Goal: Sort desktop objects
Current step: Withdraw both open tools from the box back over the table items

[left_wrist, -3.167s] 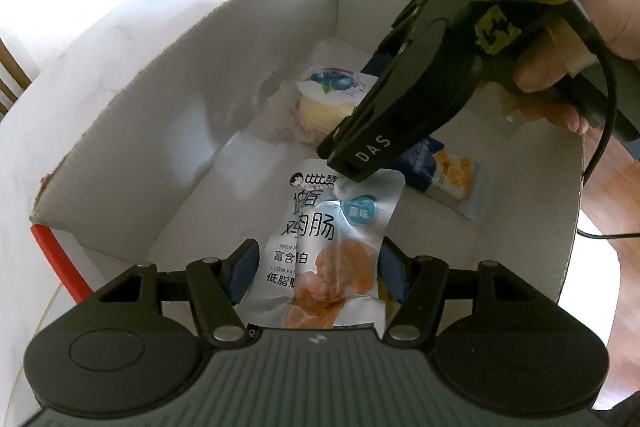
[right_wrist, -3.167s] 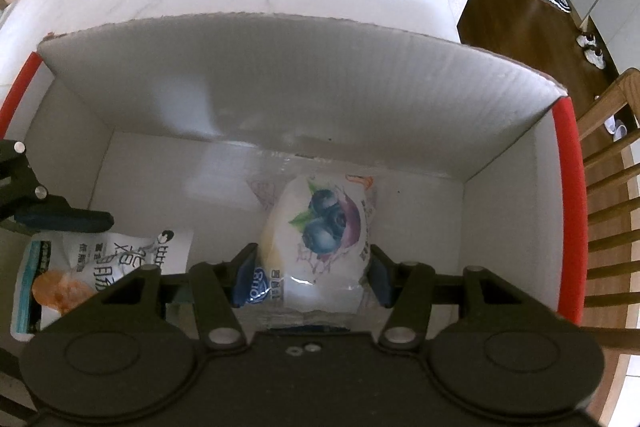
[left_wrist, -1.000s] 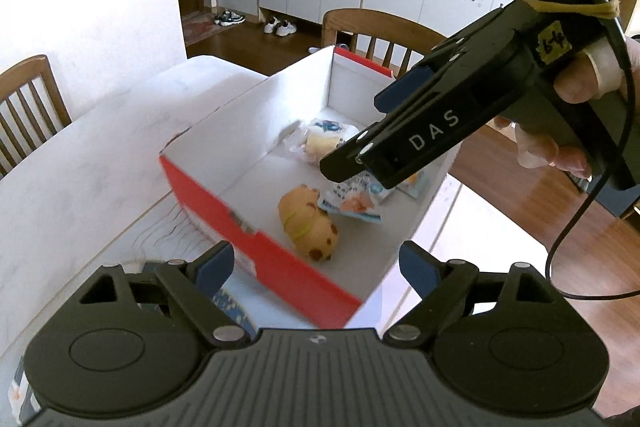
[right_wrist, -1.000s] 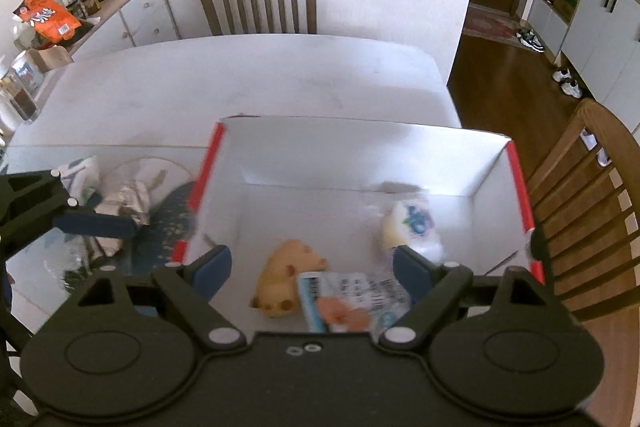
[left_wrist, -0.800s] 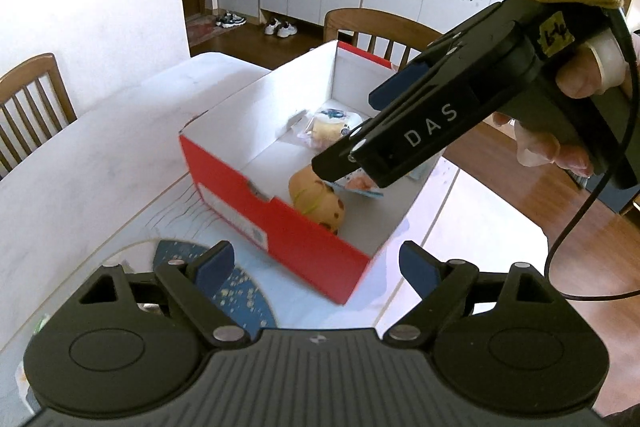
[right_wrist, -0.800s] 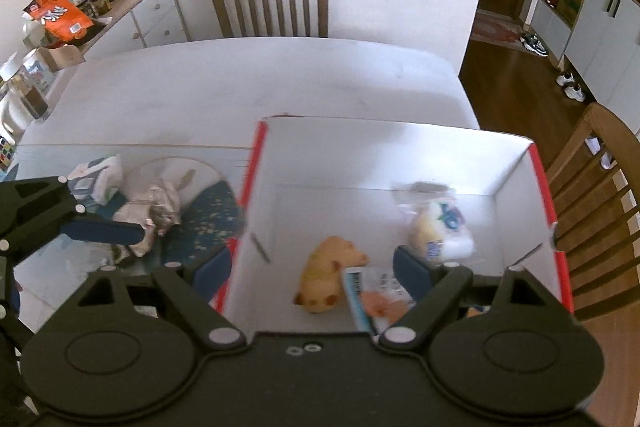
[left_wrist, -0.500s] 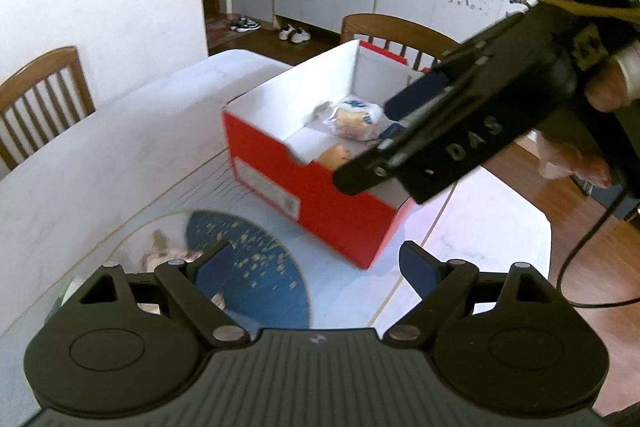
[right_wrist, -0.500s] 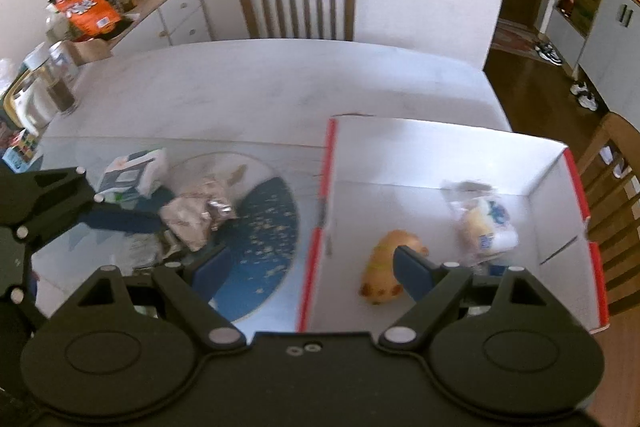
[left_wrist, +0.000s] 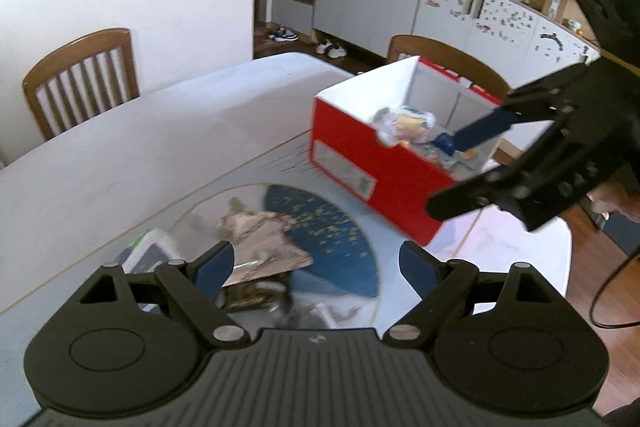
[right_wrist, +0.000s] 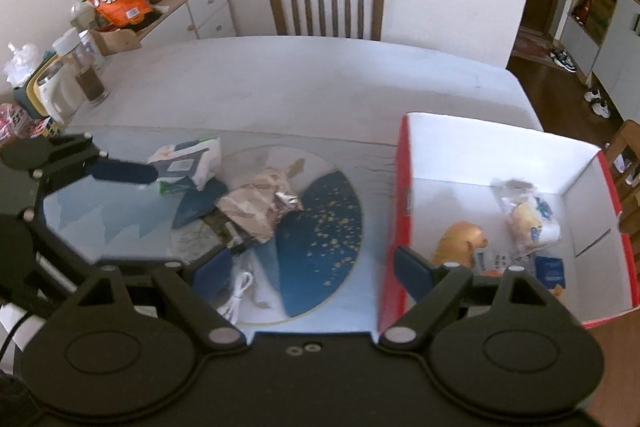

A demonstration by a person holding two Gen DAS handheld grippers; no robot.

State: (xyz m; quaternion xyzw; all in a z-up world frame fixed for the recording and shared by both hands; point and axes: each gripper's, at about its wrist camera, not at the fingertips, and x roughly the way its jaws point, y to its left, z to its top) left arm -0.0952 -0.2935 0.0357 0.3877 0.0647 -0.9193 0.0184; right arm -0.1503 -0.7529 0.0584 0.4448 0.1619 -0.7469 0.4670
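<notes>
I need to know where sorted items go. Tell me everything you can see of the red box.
The red box is an open, lidless cardboard carton, red outside and white inside. It stands upright on the table, its near wall bearing a white label. Inside lie a tan animal-shaped toy, a blueberry-print packet and more snack packets, partly hidden. Neither hand-held gripper touches it.

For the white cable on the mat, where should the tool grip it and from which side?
Grip the white cable at its bunched middle loops, coming straight down from above. It lies flat and loose on the mat, so the sides offer nothing to pinch; the loops give the most bulk.
</notes>
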